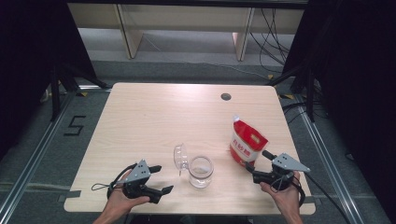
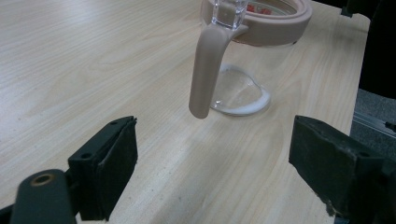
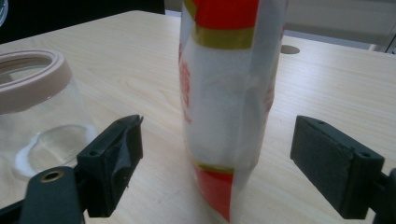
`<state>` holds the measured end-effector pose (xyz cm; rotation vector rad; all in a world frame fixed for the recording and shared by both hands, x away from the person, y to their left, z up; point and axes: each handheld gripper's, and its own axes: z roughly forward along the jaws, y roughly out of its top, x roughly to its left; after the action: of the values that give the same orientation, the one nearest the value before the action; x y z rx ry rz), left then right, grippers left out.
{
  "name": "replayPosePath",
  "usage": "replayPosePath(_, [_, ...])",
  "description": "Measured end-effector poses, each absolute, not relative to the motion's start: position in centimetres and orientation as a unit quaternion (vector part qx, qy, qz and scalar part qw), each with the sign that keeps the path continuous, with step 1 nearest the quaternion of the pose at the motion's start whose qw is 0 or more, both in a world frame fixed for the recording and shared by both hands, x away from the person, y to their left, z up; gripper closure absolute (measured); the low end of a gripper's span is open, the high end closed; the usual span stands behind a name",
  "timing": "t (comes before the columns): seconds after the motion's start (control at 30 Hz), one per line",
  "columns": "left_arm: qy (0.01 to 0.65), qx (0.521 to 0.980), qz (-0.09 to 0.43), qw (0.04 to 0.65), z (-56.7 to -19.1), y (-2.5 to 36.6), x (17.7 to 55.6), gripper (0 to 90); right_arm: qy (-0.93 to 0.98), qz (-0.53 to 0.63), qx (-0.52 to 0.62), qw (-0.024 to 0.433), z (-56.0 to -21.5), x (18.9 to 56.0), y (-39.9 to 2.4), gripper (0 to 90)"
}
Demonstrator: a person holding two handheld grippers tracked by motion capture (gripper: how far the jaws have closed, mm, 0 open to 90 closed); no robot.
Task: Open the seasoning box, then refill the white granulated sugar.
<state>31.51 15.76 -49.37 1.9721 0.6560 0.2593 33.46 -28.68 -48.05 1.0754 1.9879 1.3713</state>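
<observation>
Pale wood table (image 1: 154,121) lay between black curtains in the high view; a glass jar (image 1: 201,171) stood near the front edge, between the left gripper (image 1: 158,178) and the right gripper (image 1: 258,162). Left gripper view: spread jaws faced the jar's hanging clasp (image 2: 206,70). Right gripper view: an upright red-and-white pouch (image 3: 226,98) stood between spread jaws, nearer this hand.

Left gripper (image 1: 159,178): black, grey three-cornered plate on top, black cable looped.
Right gripper (image 1: 258,164): the same.
Forearms: bare.
</observation>
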Motion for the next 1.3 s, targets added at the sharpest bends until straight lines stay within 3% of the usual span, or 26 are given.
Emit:
replayPosePath(0.37, [0.282, 0.810, 0.102, 0.504, -49.4, 15.8, 31.4, 15.2, 0.734, 0.500, 0.392, 0.241, -48.5, 34.2, -28.1, 17.4])
replayPosePath(0.47, [0.272, 0.815, 0.109, 0.500, -49.4, 15.8, 31.5, 15.2, 0.738, 0.497, 0.375, 0.260, -48.6, 34.6, -28.4, 17.1])
replayPosePath(0.57, [0.272, 0.816, 0.110, 0.499, -49.4, 15.8, 31.5, 15.2, 0.723, 0.516, 0.392, 0.240, -48.7, 34.6, -28.3, 15.6])
replayPosePath(1.0, [0.280, 0.811, 0.106, 0.503, -49.4, 15.8, 31.2, 15.2, 0.722, 0.534, 0.357, 0.257, -49.2, 35.9, -28.4, 15.6])
replayPosePath(1.3, [0.281, 0.810, 0.106, 0.503, -49.5, 15.8, 31.2, 15.2, 0.721, 0.539, 0.362, 0.244, -49.9, 36.7, -28.3, 16.1])
